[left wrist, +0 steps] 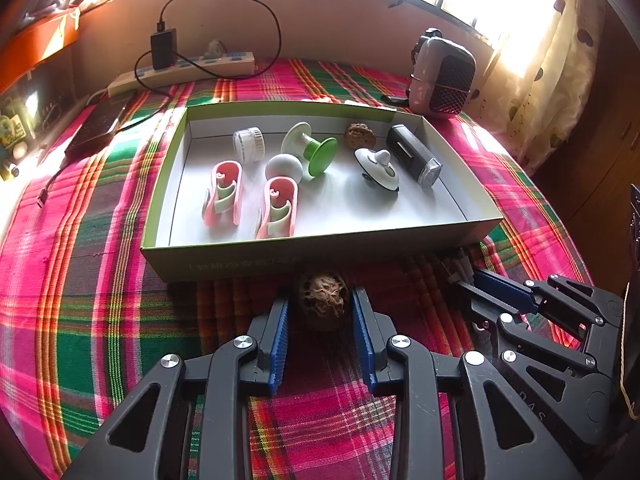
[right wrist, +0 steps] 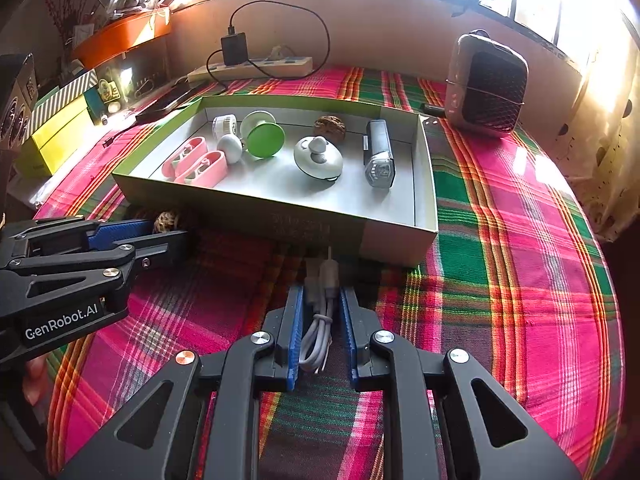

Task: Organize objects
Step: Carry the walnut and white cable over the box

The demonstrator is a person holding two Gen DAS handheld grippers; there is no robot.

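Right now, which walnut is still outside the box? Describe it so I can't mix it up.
Find the green-edged box on the plaid cloth. Against its near outer wall, between the left tool's blue pads, sits a wrinkled brown walnut. Its twin, the other walnut, lies inside the box at the far wall beside the black flashlight.

Shallow green-sided cardboard box (left wrist: 320, 256) sits mid-table on the pink-and-green plaid cloth (left wrist: 80, 280). In the box, left-wrist view: two pink plastic clips (left wrist: 224, 194) at 8 o'clock, ribbed white cap (left wrist: 248, 145) at 10, green-and-white spool (left wrist: 310, 149) near centre, brown walnut (left wrist: 360, 136) at 1, black oblong lamp (left wrist: 414, 156) at 3. Wrinkled brown nut (left wrist: 322, 296) on the cloth at 6, just outside the near wall; coiled white cable (right wrist: 320, 320) to its right. White power strip (left wrist: 184, 70) behind at 11, grey mesh-fronted speaker (left wrist: 442, 76) at 2
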